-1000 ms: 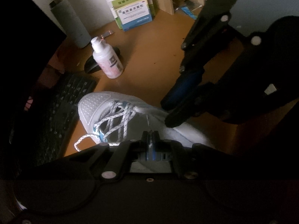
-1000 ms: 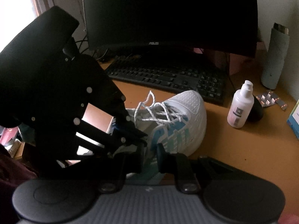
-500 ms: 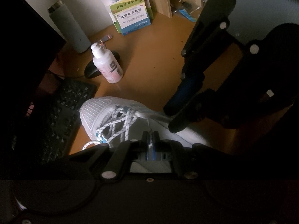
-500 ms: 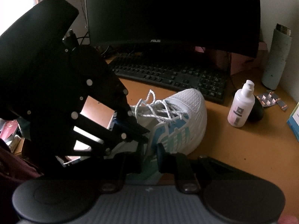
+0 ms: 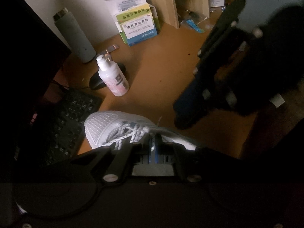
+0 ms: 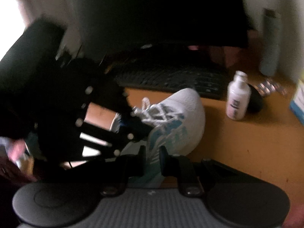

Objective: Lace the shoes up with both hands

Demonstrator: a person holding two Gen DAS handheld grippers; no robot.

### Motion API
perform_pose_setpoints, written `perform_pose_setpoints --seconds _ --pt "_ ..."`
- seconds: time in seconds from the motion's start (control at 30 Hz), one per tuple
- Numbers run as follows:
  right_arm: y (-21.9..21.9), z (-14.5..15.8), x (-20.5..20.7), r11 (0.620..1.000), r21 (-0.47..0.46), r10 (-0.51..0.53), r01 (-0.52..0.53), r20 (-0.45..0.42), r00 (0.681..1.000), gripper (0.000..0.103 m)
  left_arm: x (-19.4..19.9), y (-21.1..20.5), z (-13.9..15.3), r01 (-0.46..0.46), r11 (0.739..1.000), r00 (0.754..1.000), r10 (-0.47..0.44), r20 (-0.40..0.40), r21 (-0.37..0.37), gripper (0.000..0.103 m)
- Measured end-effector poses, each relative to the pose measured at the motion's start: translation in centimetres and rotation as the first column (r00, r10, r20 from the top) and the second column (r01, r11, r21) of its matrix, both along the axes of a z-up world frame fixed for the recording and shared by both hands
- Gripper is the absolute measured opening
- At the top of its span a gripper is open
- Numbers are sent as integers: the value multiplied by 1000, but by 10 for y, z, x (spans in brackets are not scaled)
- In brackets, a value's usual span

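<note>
The white shoe (image 5: 114, 125) lies on the orange desk (image 5: 161, 72), low and centre-left in the left wrist view, its toe pointing toward the keyboard (image 5: 66, 125) at the left edge. In the right wrist view the same shoe (image 6: 182, 117) sits mid-frame with teal stripes on its side. The lace (image 5: 131, 133) already criss-crosses through most of the eyelets — the lower rows look threaded and drawn across, so the bulk of the lacing appears done.

What seems left is the top: a loose loop of lace (image 6: 146, 102) stands up near the tongue, and no finished bow can be made out, though the right wrist view is motion-blurred, so a knot could be hidden.

The left gripper (image 5: 153, 142) has its jaws pressed together on a pale strand at the bottom centre of its own view, just over the upper eyelets. The right gripper (image 6: 152, 152) has its fingers (image 6: 163, 152) standing slightly apart with the shoe's side showing between them — it grips nothing that can be seen.

A white pump bottle (image 5: 114, 79) and a grey flask (image 5: 74, 38) stand in the upper left, well apart from the shoe
</note>
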State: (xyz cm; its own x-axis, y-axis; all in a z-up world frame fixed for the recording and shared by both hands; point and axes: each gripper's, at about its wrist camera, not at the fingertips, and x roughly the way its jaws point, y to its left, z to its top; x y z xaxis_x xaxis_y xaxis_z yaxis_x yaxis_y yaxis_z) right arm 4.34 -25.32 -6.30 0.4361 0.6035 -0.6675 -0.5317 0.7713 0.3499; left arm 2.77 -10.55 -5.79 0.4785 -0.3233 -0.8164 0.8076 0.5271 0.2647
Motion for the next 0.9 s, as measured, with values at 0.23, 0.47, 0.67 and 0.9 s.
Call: perform_pose_setpoints --seconds 0.23,0.47,0.67,0.9 --pt "-26 -21 24 944 223 -192 243 -226 955 18 -4 -3 -1 -2 1000 1000 2 5 4 1" --pt "-39 -53 33 797 412 -227 441 -473 851 18 -6 -3 -1 -13 1000 1000 13 10 0 1" --pt "-46 -66 35 724 480 -212 495 -528 822 3 -9 -2 -1 -24 1000 999 24 25 0 3" --pt "-73 -41 25 690 497 -323 527 -440 838 2 -42 18 17 -56 998 982 53 181 13 36"
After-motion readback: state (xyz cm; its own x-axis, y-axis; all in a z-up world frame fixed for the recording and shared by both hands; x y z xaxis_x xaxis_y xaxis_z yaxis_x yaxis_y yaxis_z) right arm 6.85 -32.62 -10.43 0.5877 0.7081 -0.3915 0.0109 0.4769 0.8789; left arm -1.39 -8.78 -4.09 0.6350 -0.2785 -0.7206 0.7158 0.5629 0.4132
